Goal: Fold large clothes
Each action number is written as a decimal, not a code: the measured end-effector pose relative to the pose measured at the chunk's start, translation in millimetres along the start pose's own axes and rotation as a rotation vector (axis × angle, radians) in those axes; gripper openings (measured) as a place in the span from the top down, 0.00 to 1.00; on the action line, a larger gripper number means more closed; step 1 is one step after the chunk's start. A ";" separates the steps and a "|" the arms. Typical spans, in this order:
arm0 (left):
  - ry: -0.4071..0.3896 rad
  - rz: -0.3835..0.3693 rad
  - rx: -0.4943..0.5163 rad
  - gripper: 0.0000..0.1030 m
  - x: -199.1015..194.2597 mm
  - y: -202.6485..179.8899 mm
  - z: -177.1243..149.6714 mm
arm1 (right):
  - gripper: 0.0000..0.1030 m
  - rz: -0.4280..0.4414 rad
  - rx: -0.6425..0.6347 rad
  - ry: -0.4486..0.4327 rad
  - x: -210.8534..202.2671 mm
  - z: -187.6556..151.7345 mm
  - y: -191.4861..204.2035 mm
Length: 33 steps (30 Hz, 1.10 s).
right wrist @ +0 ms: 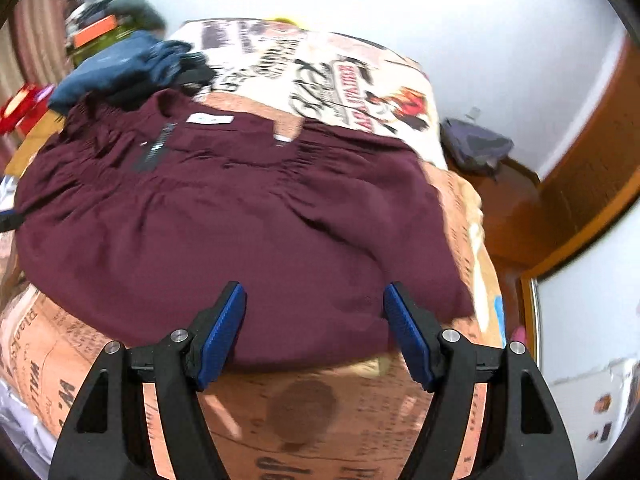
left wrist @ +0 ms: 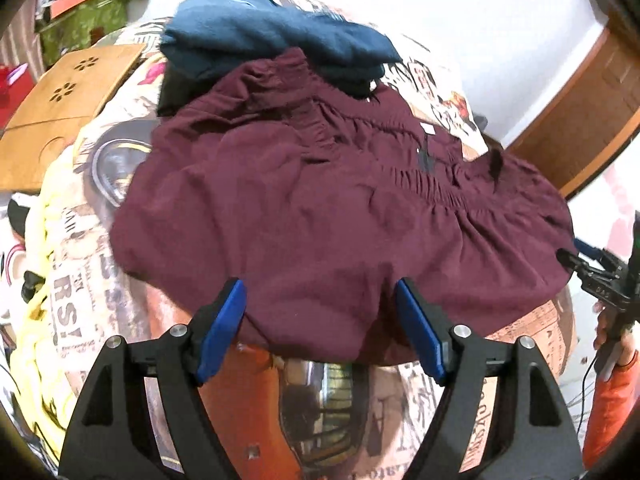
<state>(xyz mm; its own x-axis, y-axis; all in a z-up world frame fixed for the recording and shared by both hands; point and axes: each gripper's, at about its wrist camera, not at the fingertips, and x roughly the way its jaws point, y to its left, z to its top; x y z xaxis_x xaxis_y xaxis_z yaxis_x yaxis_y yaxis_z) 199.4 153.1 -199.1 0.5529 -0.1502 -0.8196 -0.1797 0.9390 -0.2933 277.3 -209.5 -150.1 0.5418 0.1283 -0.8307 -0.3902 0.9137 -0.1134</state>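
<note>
Just ahead of your left gripper [left wrist: 318, 322] and right gripper [right wrist: 314, 326], both spread wide and gripping nothing, the wrinkled maroon gathered-neck garment [left wrist: 320, 200] is lying flat on the newspaper-print bedspread [right wrist: 320, 408], so be pinching its near hem evenly.

A bed [right wrist: 360, 80] carries everything here, covered by a sheet [left wrist: 80, 300] printed with newspaper-style lettering and pictures in cream, orange and black. A maroon garment [right wrist: 224, 220] lies spread across the middle of it, gathered band toward the far side. Past its far left corner sits a heap of dark blue clothes [left wrist: 272, 28], touching the maroon cloth. A pale yellow cloth [left wrist: 36, 280] lies along the bed's left edge.
</note>
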 end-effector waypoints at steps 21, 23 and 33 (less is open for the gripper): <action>0.045 -0.371 -0.656 0.26 38.4 111.0 -20.6 | 0.33 0.190 0.098 -0.107 -29.0 24.9 24.4; 0.049 -0.370 -0.670 0.26 48.6 110.4 -16.5 | 0.33 0.201 0.081 -0.100 -26.1 27.7 32.9; -0.038 -0.251 -0.640 0.26 85.1 90.4 19.5 | 0.33 0.210 0.012 -0.044 -5.4 34.3 60.9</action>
<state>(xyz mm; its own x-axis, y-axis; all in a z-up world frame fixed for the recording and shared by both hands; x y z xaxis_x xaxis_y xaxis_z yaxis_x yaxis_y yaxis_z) 246.1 231.2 -285.8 0.6665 -0.3175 -0.6745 -0.4812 0.5078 -0.7146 276.1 -141.3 -133.9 0.4818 0.3326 -0.8107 -0.4894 0.8696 0.0658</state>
